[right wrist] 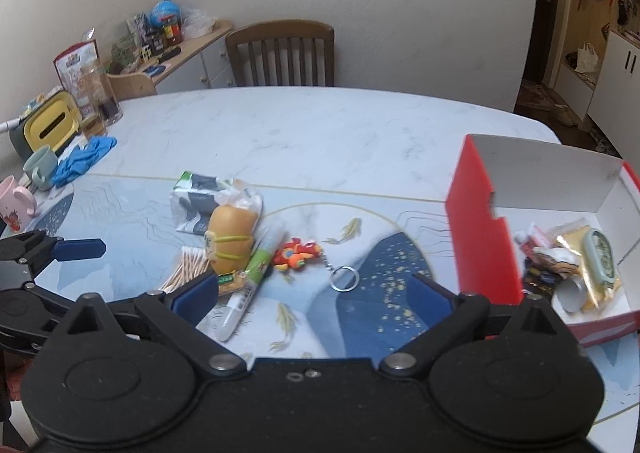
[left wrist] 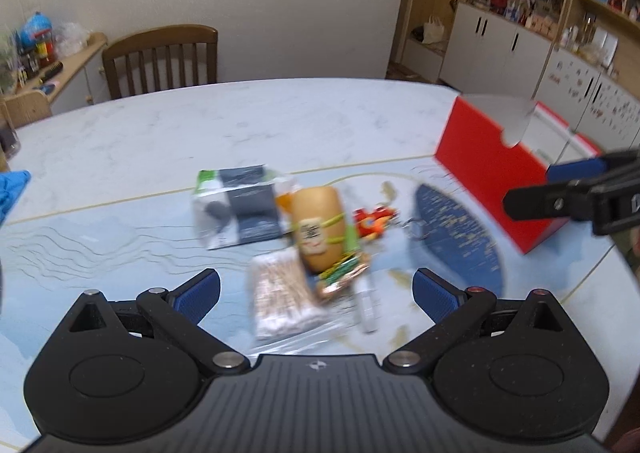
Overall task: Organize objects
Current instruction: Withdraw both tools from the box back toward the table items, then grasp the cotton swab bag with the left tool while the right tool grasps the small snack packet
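Left tongs (left wrist: 316, 293): apart, empty, above the pile.
Right tongs (right wrist: 314, 297): apart, empty.
Pile (right wrist: 234, 241): mid-worktop (right wrist: 320, 125), left of red box (right wrist: 480, 229).
Keyring (right wrist: 298, 255): beside pile.

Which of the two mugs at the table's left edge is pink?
The pink mug with a red cartoon print, nearest the camera at the frame's left edge; the other, a pale green mug, stands behind it beside the blue cloth.

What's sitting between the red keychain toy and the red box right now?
Only the toy's chain and key ring on the blue-patterned mat; otherwise the stretch from keychain toy to red box is bare. The right wrist view shows it best.
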`<state>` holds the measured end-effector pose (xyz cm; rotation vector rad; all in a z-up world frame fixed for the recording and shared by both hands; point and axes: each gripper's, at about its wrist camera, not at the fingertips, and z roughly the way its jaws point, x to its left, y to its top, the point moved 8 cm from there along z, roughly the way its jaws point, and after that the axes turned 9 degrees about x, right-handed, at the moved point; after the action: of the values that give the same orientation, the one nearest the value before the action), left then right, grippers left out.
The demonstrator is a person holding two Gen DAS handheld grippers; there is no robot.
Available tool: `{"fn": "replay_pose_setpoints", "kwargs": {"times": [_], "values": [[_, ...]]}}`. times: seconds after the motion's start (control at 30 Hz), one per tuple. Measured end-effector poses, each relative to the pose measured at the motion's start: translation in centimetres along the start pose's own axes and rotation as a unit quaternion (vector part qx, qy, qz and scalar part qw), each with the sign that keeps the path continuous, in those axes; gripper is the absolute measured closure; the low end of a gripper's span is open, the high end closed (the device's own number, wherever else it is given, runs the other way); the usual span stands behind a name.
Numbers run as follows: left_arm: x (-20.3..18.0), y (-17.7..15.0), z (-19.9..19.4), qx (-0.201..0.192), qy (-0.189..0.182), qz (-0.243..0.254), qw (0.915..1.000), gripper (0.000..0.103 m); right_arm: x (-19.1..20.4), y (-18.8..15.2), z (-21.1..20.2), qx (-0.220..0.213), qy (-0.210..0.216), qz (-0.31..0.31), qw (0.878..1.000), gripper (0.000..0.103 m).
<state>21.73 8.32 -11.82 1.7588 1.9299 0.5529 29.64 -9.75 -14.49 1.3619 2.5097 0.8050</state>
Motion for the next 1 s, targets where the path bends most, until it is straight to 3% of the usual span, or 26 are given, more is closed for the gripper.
{"fn": "replay_pose_setpoints", "kwargs": {"times": [0.27,0.53,1.0], "values": [[2.2,-1.1,2.6,-0.003,0.02,-0.005,0.9998,0.0,2.9,0.0,3.0,0.016,-0.003,-0.039,0.999,0.003],[2.7,-1.6,5.3,0.015,0.024,-0.001,0.9996,0.0,4.7,0.2,6.2,0.04,0.005,-0.039,0.998,0.005],[1.9,-2.1,7.4,0.021,0.021,0.019,0.9994,0.0,6.1,0.5,10.2,0.074,0.002,-0.027,0.997,0.024]]}}
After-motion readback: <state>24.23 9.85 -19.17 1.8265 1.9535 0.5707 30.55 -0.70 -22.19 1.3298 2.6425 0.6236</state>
